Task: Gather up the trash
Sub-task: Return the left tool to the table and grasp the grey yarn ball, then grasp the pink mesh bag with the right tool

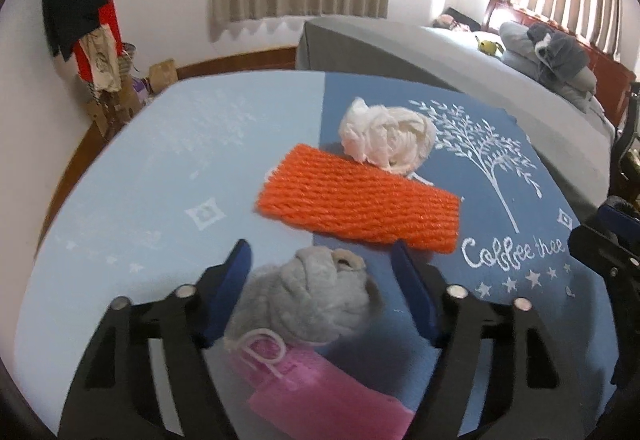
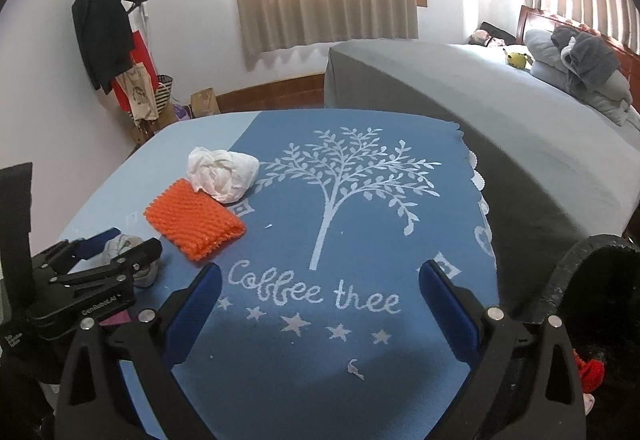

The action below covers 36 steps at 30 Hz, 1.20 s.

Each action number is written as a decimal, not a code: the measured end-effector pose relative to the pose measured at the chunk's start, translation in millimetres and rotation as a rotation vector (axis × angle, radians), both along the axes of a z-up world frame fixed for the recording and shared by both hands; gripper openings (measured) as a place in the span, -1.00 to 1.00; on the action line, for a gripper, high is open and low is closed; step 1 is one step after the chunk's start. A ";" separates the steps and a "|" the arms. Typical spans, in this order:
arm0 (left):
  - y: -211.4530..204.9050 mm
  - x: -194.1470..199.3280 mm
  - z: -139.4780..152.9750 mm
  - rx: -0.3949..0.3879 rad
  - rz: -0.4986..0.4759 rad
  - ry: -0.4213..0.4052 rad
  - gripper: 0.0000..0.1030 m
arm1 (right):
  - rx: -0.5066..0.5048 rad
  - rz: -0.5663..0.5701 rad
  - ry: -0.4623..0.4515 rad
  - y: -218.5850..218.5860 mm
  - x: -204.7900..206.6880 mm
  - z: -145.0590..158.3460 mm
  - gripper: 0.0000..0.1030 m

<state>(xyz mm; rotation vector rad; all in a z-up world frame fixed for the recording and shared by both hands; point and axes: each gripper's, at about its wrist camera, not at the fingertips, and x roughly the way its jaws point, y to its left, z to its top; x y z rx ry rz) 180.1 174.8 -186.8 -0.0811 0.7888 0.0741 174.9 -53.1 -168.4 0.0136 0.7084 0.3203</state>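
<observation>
Bedroom bench (image 2: 360,380) under a blue cloth: the left claw (image 1: 320,264) stands wide around a grey wad (image 1: 308,296), apparently untouched; closing squarely should secure it. Right claw (image 2: 320,280) hovers wide, empty, beside the black bin (image 2: 580,272).

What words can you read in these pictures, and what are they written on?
"Coffee tree" in curly white letters, under the white tree on the blue tablecloth.
"GenRobot.AI" in small white print on the side of the left gripper.
More small white print on the left gripper's black body, too small to read.
No other words can be read.
</observation>
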 end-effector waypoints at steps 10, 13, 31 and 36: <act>8.8 -1.5 -1.1 -0.059 0.015 0.008 -0.18 | -0.001 -0.003 0.004 0.0 1.2 -0.5 0.88; 7.8 -4.3 3.9 -0.050 0.020 -0.015 -0.21 | -0.001 -0.002 -0.003 -0.3 -0.5 2.1 0.88; 41.2 -36.3 40.2 -0.031 0.088 -0.111 -0.21 | 0.007 0.070 -0.014 36.6 -14.3 7.2 0.88; 58.3 -53.7 33.3 -0.027 0.119 -0.094 -0.21 | 0.018 0.100 -0.007 57.9 -20.3 5.1 0.88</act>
